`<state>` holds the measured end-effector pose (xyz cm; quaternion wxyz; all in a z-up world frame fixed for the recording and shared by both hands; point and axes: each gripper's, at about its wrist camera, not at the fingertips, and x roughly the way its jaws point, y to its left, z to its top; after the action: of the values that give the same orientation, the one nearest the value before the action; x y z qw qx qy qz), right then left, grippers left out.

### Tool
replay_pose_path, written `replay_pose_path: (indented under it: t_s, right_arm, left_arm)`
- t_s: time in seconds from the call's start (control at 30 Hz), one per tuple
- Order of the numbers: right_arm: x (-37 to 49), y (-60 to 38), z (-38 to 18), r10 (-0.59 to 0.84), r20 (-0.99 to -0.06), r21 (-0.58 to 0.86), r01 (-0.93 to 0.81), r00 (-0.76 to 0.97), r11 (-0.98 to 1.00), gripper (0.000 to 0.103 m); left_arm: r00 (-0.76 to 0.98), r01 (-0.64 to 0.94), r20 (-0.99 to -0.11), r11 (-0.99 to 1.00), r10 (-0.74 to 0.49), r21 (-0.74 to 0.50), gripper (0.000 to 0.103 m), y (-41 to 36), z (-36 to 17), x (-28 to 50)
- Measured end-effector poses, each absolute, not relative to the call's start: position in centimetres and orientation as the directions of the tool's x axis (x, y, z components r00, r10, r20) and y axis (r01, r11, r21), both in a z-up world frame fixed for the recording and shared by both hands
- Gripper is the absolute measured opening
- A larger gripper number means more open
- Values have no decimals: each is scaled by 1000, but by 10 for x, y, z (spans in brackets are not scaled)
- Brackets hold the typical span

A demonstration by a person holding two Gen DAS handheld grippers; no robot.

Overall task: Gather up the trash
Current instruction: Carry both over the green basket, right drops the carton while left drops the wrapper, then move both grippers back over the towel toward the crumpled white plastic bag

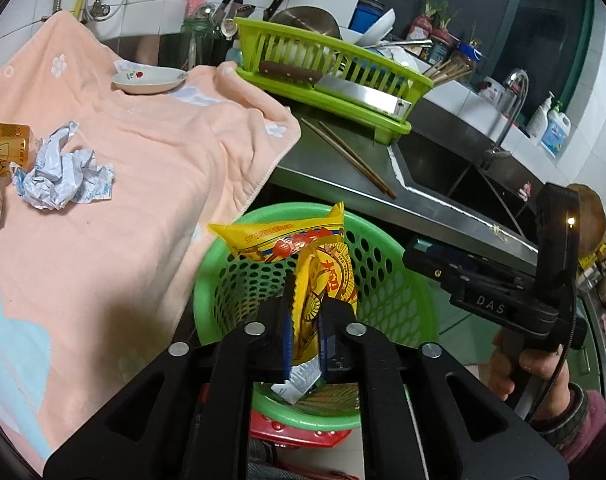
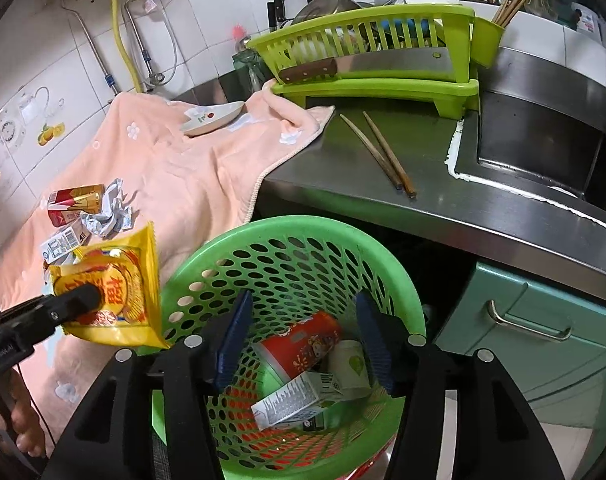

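We take the green basket as our landmark. The left hand-held gripper pinches a yellow snack wrapper between its narrow jaws; in the right wrist view that wrapper hangs at the basket's left rim, over the edge of the peach towel. The wrapper is glossy, crinkled film with a serrated seam and red print.

The right hand-held gripper is poised above the basket's mouth with its jaws parted about halfway and nothing between the blue pads. Below them, on the basket floor, lie a red paper cup on its side, a white-and-green carton and a flat printed box.

The basket is round, moulded plastic, its wall pierced with oval holes and its rim smooth.

Left of the basket, on the soft fleecy towel, more trash waits: a crumpled ball of white paper, touching a red-and-gold carton. Beyond the basket the steel bench is smooth and dull, carrying a pair of wooden chopsticks and, further back, a lime slatted dish rack.
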<state>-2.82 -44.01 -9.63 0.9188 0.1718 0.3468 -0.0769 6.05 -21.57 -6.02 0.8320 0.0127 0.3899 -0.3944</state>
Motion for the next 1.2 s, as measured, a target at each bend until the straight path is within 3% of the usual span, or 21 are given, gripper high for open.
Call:
replay_pose_path:
  t_s: [0.1,0.3,0.67,1.2]
  right_arm:
    - [-29,-438,-95,-20,-660,263,256,751,930,53]
    - [-29,-435,-93,-11,-657,266,246,754,932,54]
    - [-9,-409,-80,39,-641,262,171,766,950,59]
    - [57,-331,-53,178,-611,244,-31,771,969,75]
  left_arm:
    - [382,666,-663,689,-644,-286,26,-217,-61,60]
    - [388,667,-661,691,-643,-280,39,-214,-60,58]
    - [458,607,-641,744,-616,-280,39,-175,-50,68]
    - [596,426,-608,848,-525,-315,42,-78,-38,103]
